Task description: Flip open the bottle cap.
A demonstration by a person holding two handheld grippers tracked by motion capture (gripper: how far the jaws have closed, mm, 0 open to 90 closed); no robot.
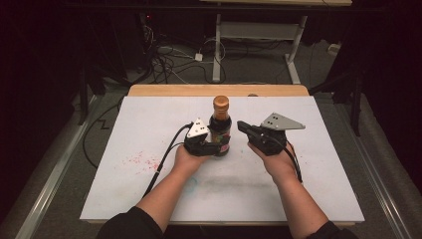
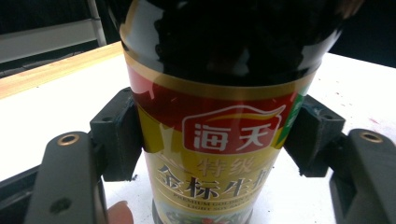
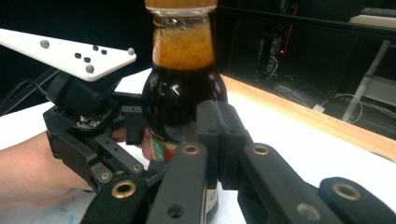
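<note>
Dark glass bottle (image 1: 220,127) is sitting upright right between your two grippers, near the middle of the white table (image 1: 298,199). Your left gripper (image 1: 211,148) is clamping it low on the label, one pad on each side of the body, and in the left gripper view the pads (image 2: 116,135) are pressing flat on the label with no gap. That's a decent hold, so I'd be keeping that squeeze steady and not tilting the wrist.

Your right gripper (image 1: 242,126) is hovering just beside the bottle's shoulder, on the far side from the left one, and not touching it as far as I can see from above. Its jaws are looking pinched together in the right gripper view, tips pointing at the dark belly under the neck.

If you're going for the gold cap (image 1: 221,103), which is my guess, it's sitting above where those tips are aiming. You'd want to be opening up first, lifting to cap level, then closing square on it. Glass is slick and the sauce is sloshing up in the neck, so go slowly.
</note>
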